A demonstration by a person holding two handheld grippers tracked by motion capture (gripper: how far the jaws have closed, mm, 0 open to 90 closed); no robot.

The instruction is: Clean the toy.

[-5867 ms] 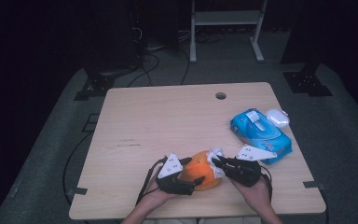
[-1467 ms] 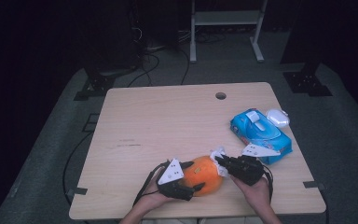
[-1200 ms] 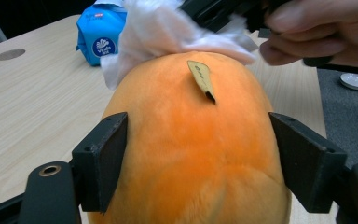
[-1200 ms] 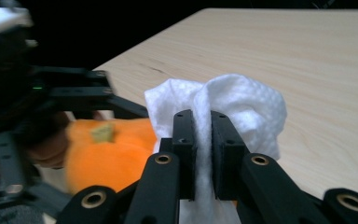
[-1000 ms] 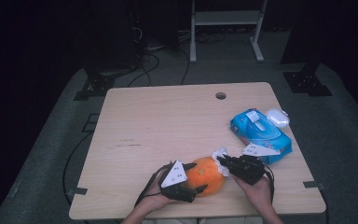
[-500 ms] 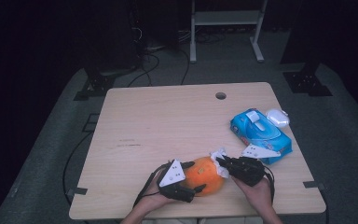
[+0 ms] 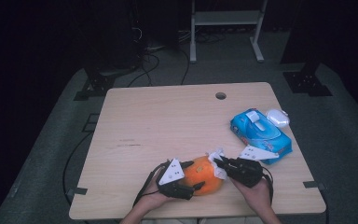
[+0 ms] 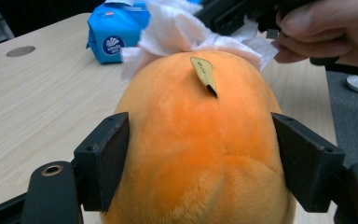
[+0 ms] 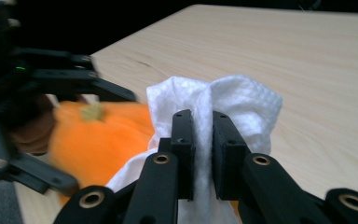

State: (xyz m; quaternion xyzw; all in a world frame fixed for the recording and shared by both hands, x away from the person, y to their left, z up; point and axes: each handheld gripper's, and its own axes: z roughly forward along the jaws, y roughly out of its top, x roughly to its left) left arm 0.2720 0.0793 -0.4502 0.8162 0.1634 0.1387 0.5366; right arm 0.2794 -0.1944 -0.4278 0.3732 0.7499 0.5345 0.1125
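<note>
Orange plush fruit (image 8: 200,154) sits clamped in the left tool (image 7: 186,184) while the right tool (image 9: 201,140) pinches a white wipe (image 9: 242,107) against its top; wiping looks midway, sides left.

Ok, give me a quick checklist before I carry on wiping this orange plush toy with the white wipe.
1. Left tongs braced on both sides of the orange plush toy: ok; the jaws have just been closing, with the toy between the pads.
2. Right tongs pinching the white wipe: ok, shut on a bunched fold.
3. Wipe touching the toy: ok, it lies on the toy's far end in the left gripper view.
4. Toy resting on the table: cannot tell, its underside is hidden.
5. Blue wipes pack apart from the work: ok, it sits behind the right tongs.
6. Toy surface clean: cannot tell.
</note>
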